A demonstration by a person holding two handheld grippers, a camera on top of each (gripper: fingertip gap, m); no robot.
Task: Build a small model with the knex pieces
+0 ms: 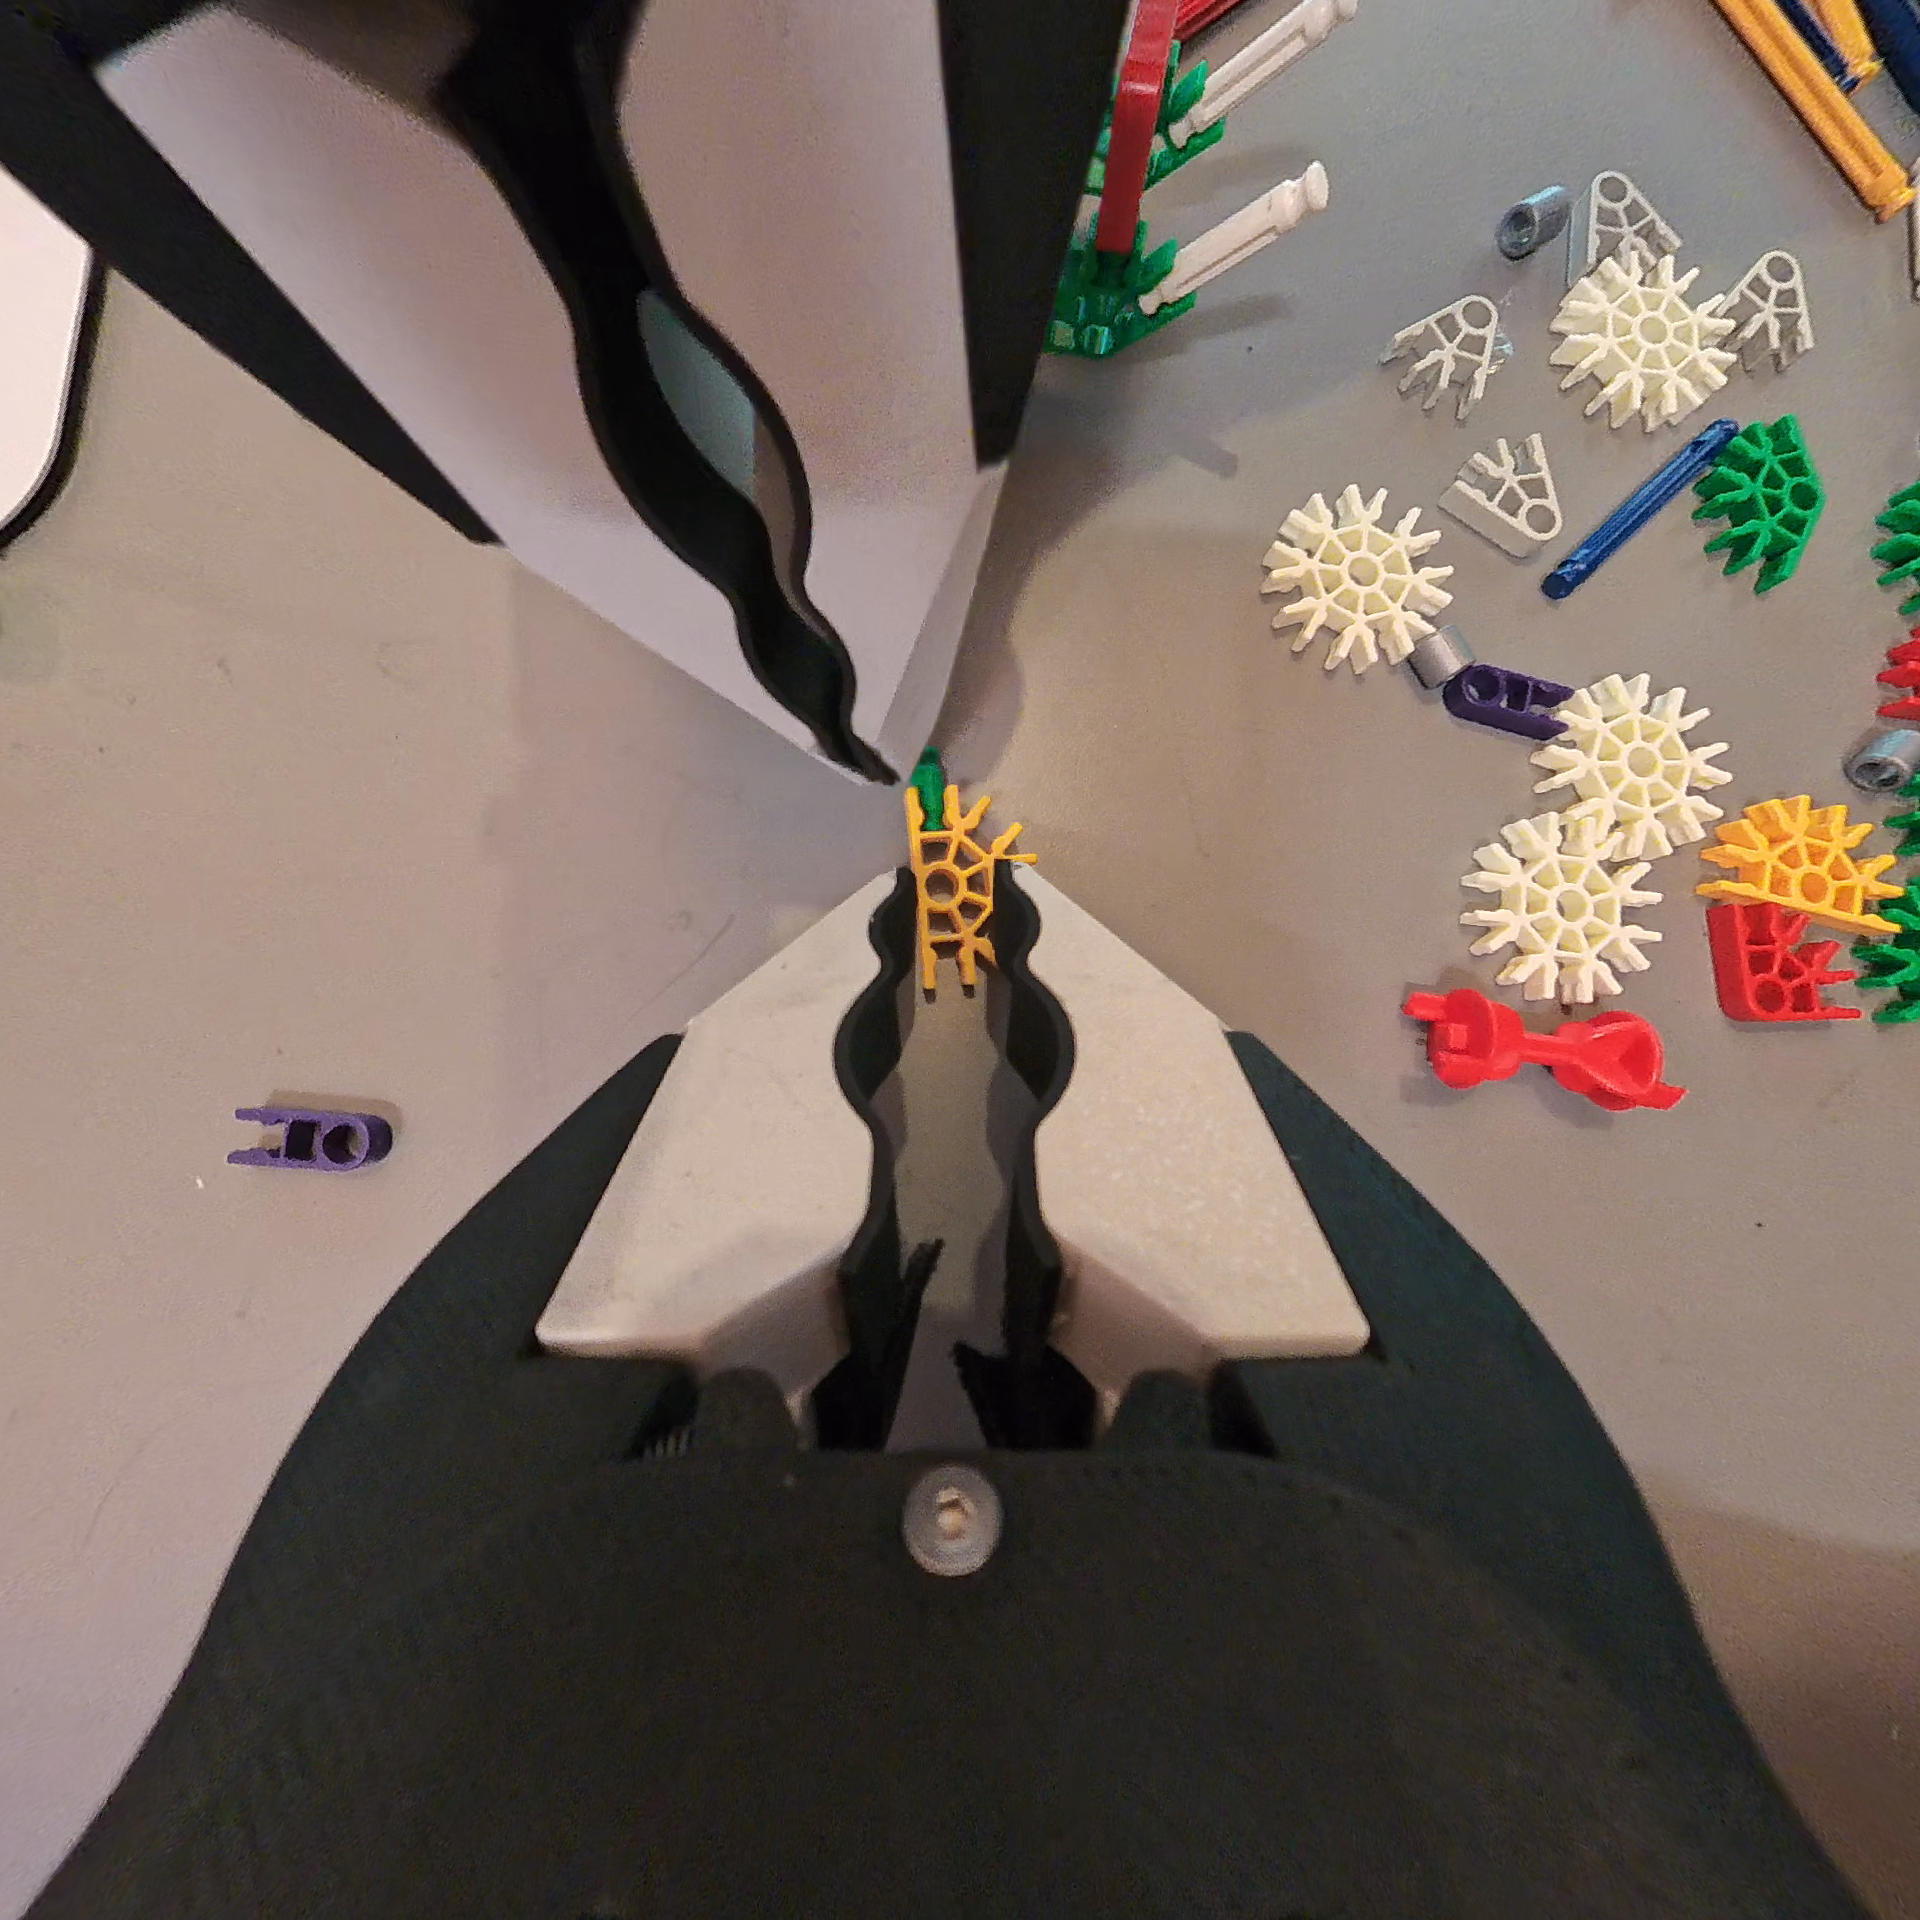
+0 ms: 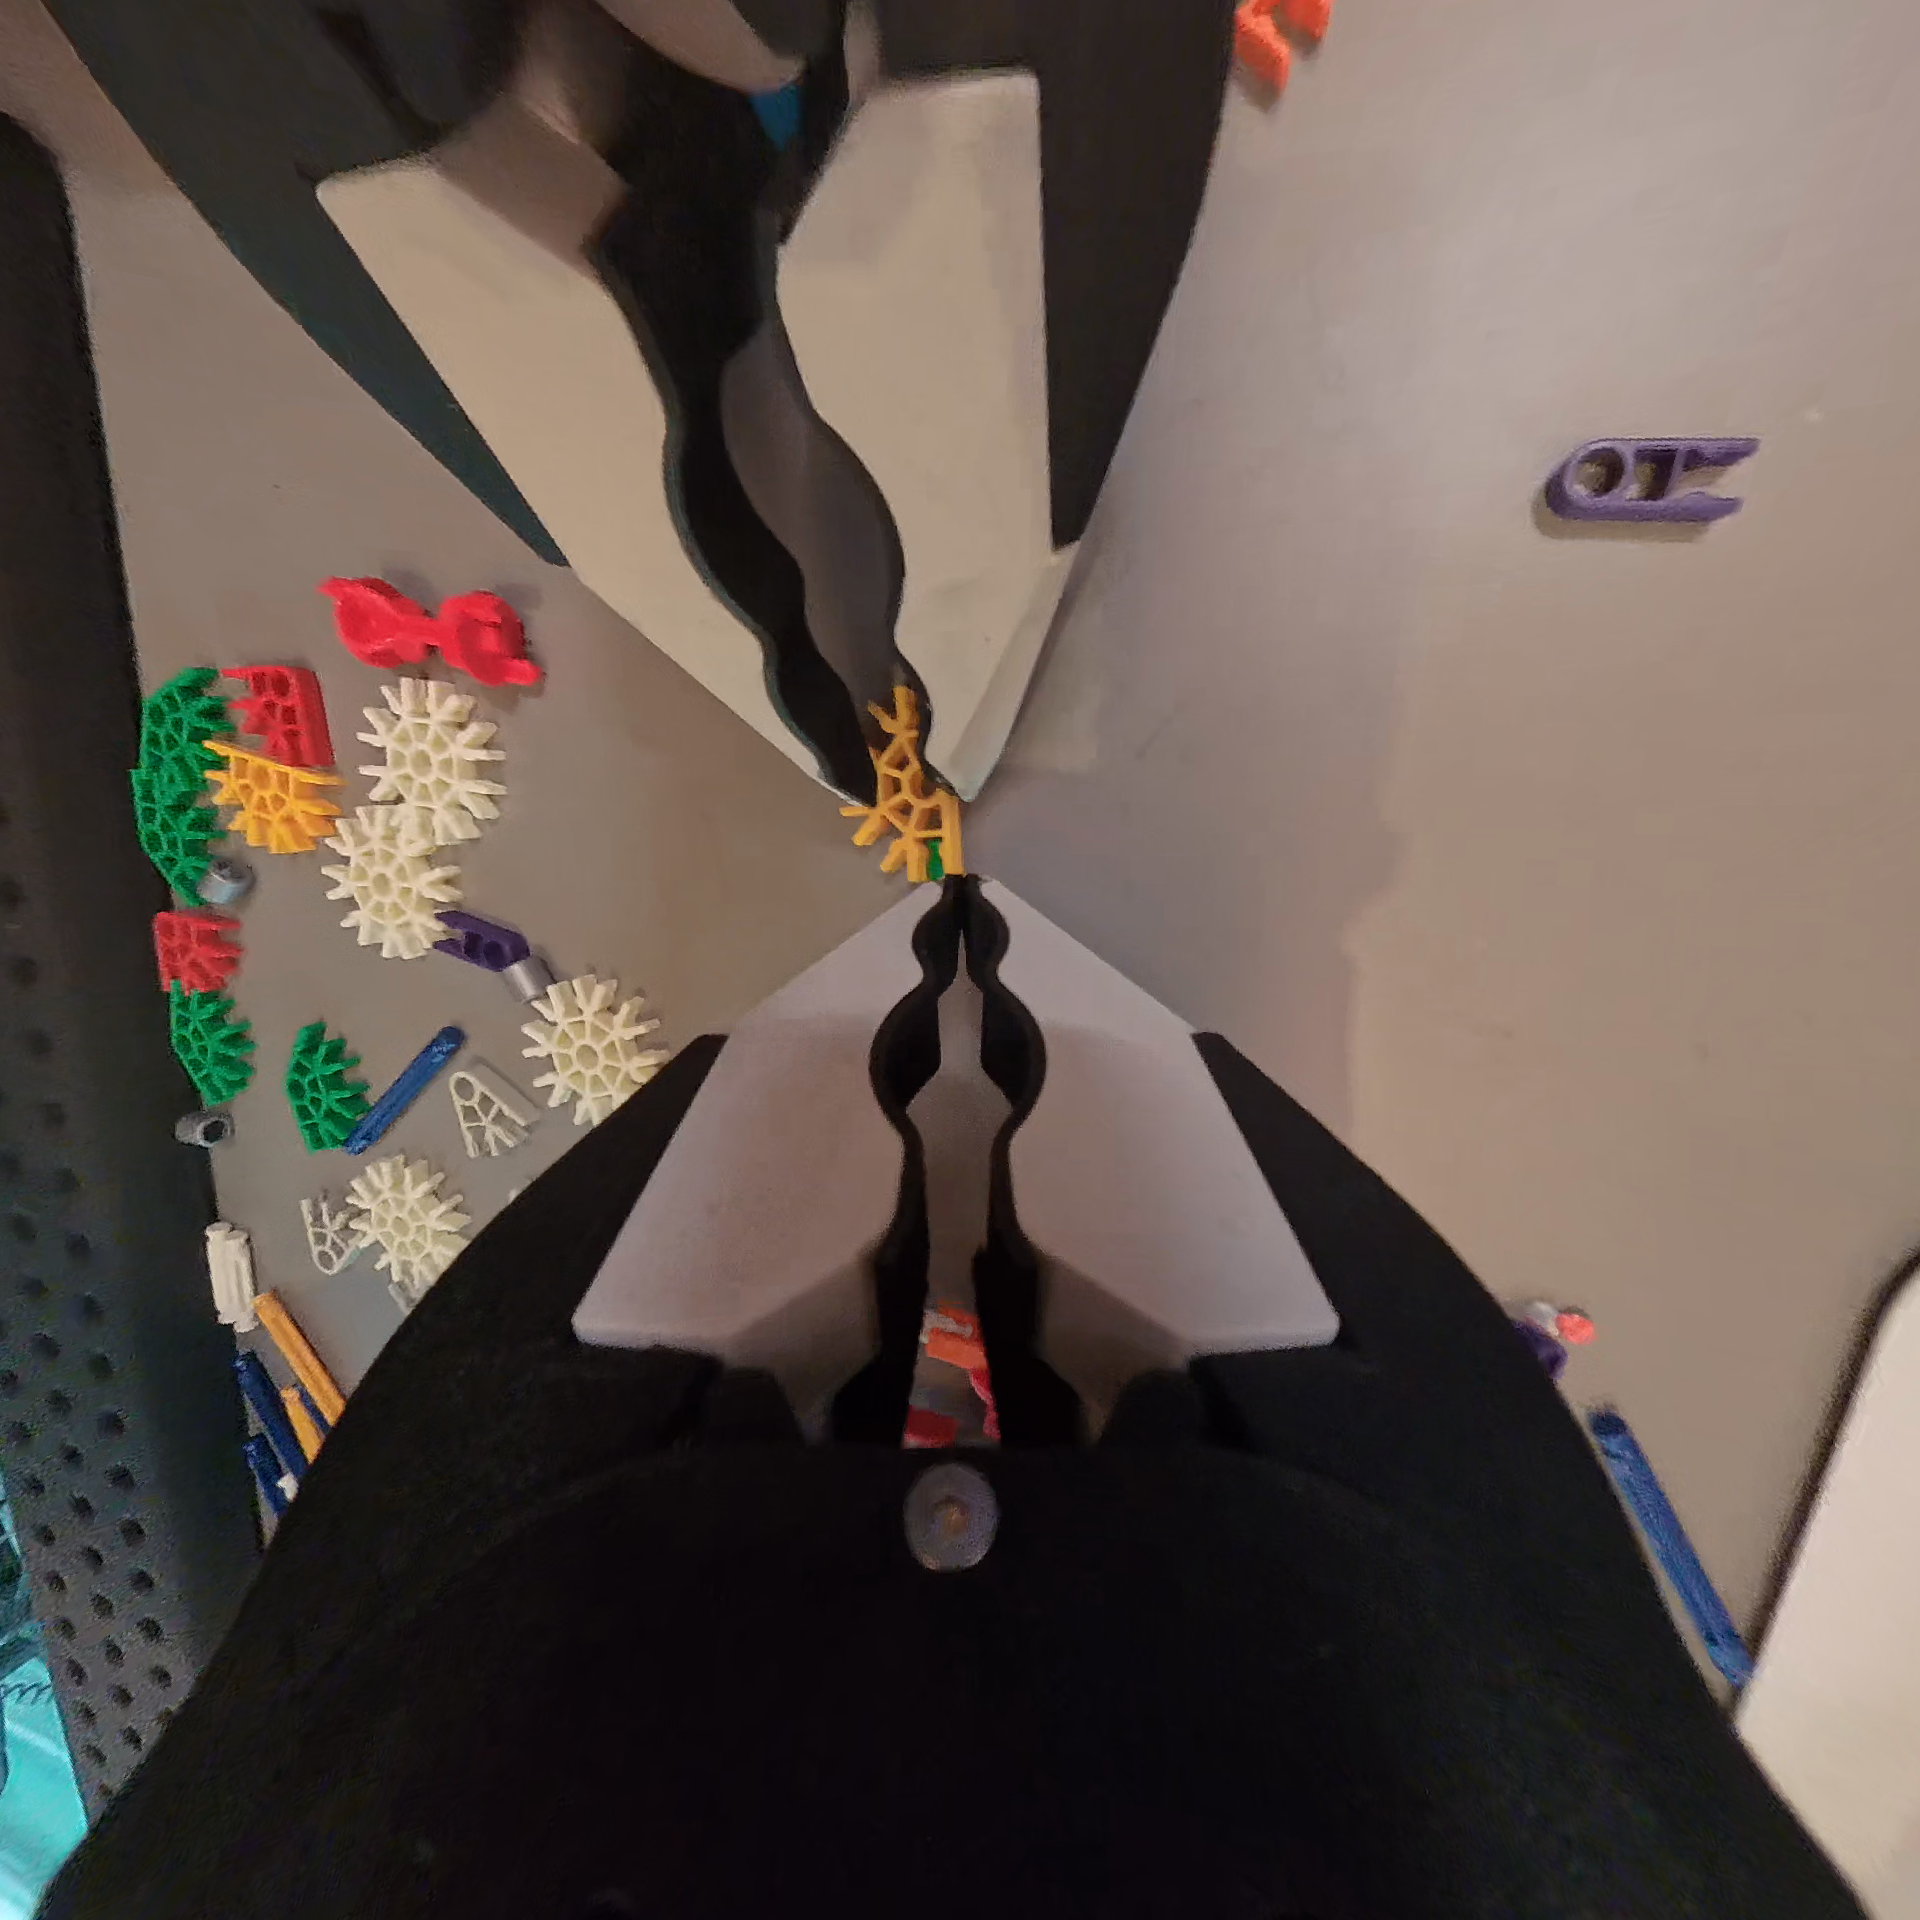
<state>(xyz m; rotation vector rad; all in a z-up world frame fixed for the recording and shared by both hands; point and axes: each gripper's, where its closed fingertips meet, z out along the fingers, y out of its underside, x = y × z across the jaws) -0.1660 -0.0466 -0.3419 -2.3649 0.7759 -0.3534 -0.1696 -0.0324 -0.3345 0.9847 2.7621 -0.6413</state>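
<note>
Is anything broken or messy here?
Nothing looks broken. The left gripper pinches a yellow connector, with a small green piece at its tip beside the right gripper. One purple clip lies alone, away from the pile of loose pieces.

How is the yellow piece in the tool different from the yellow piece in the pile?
The held yellow piece is pinched edge-up in the left tool; the pile's yellow piece leans on a red piece. A green bit sticks in the held one; the pile's shows none. Both are yellow spoked connectors.
</note>
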